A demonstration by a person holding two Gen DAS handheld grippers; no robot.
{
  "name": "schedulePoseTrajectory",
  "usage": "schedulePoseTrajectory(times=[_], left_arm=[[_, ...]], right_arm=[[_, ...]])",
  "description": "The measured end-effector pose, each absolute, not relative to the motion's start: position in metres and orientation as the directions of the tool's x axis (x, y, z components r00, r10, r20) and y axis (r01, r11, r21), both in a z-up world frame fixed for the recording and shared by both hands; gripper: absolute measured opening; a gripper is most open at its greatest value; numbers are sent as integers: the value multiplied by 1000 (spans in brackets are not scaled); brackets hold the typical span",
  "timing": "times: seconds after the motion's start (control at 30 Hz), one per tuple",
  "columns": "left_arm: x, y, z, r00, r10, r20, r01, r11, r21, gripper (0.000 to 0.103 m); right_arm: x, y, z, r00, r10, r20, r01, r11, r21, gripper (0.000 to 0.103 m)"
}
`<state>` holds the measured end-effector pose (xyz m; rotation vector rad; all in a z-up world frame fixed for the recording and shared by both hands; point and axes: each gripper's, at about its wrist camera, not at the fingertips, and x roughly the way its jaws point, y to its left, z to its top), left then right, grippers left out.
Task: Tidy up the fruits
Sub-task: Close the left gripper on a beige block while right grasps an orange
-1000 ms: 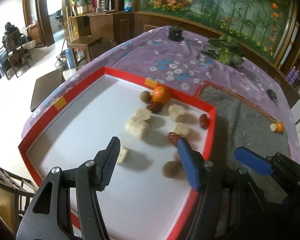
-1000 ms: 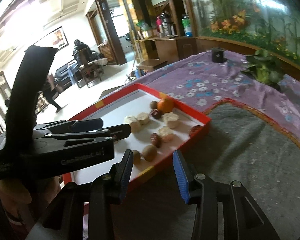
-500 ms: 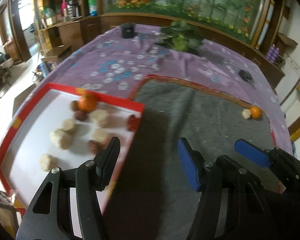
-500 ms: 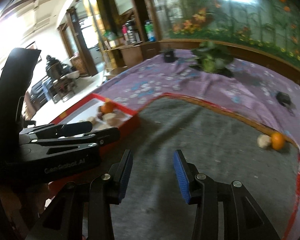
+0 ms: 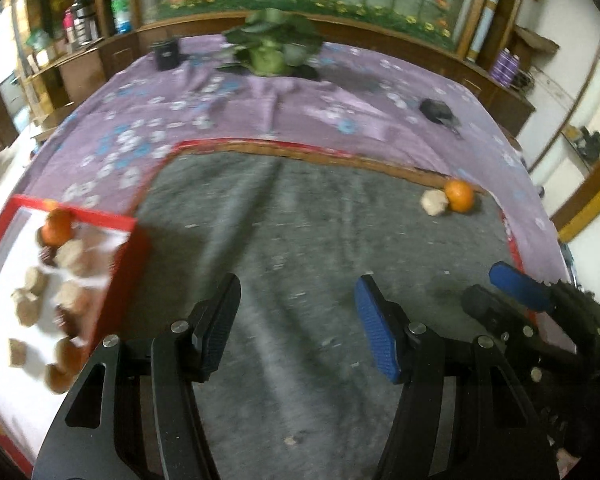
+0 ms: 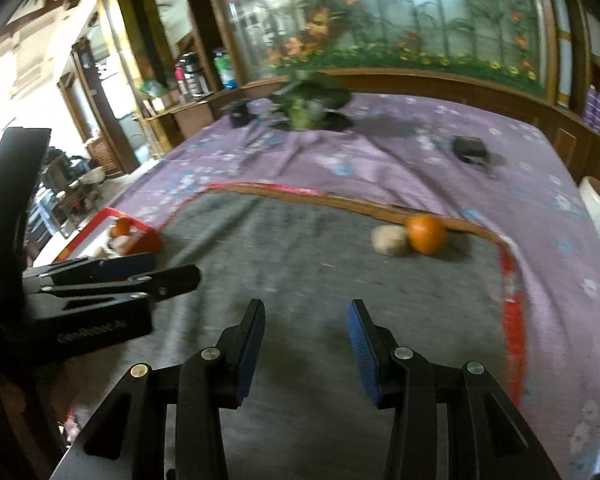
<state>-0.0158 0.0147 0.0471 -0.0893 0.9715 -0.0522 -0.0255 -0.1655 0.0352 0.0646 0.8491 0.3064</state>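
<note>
The left hand-held gripper (image 5: 296, 328) is spread, with nothing between its pads, and only the grey mat (image 5: 300, 240) shows in the gap. The right hand-held gripper (image 6: 306, 346) is also spread and empty; its jaws are a little narrower than those of the left one. In the left wrist view the right hand-held gripper appears just to the right of the left one, and in the right wrist view the left one lies close on the left side.

To the left of the left hand-held gripper stands the red tray (image 5: 116, 280) with a white floor. In it lie several pale, blocky pieces, some dark red fruits, brown round fruits and one orange (image 5: 57, 229) at the far end; the picture is blurred there, so I cannot name them all exactly.

Farther ahead and to the right of both grippers, near the far edge of the mat, a second orange (image 6: 425, 234) lies on the mat, touching a pale lump (image 6: 389, 240) on its left.

Beyond the mat comes the purple flowered cloth (image 5: 340, 104) of the table, then a green plant (image 5: 270, 50), a small black cup (image 5: 166, 54) and a dark flat object (image 6: 469, 148).
</note>
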Motion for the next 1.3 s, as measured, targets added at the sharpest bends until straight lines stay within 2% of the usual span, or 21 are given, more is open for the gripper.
schedulePoseTrajectory(times=[0.37, 0.47, 0.73, 0.77, 0.8, 0.83, 0.97, 1.1, 1.3], left_arm=[[38, -55, 33, 509, -242, -826, 207, 966, -155, 60], [55, -71, 25, 490, -251, -835, 256, 957, -137, 59], [80, -96, 14, 494, -261, -829, 335, 937, -96, 59], [81, -96, 14, 497, -262, -828, 335, 937, -95, 57], [82, -96, 14, 502, -255, -826, 333, 939, -88, 43], [82, -95, 13, 518, -225, -825, 323, 945, -55, 36], [79, -89, 16, 501, -268, -823, 343, 935, -96, 23], [68, -84, 20, 530, -201, -824, 304, 952, -36, 23], [49, -53, 26, 531, -202, -823, 235, 968, -86, 23]], right_arm=[[-14, -241, 32, 640, 189, -745, -111, 982, 153, 43], [-12, -252, 33, 646, 176, -743, -95, 984, 150, 47], [-2, -264, 28, 643, 188, -742, -89, 981, 171, 47], [0, -264, 27, 640, 188, -745, -89, 981, 171, 47], [4, -264, 26, 636, 194, -747, -92, 980, 176, 47], [4, -264, 26, 636, 194, -747, -92, 980, 176, 47], [14, -257, 29, 634, 196, -748, -120, 981, 155, 47], [29, -243, 30, 630, 202, -750, -171, 978, 120, 47], [60, -215, 21, 613, 214, -760, -253, 965, 68, 47]])
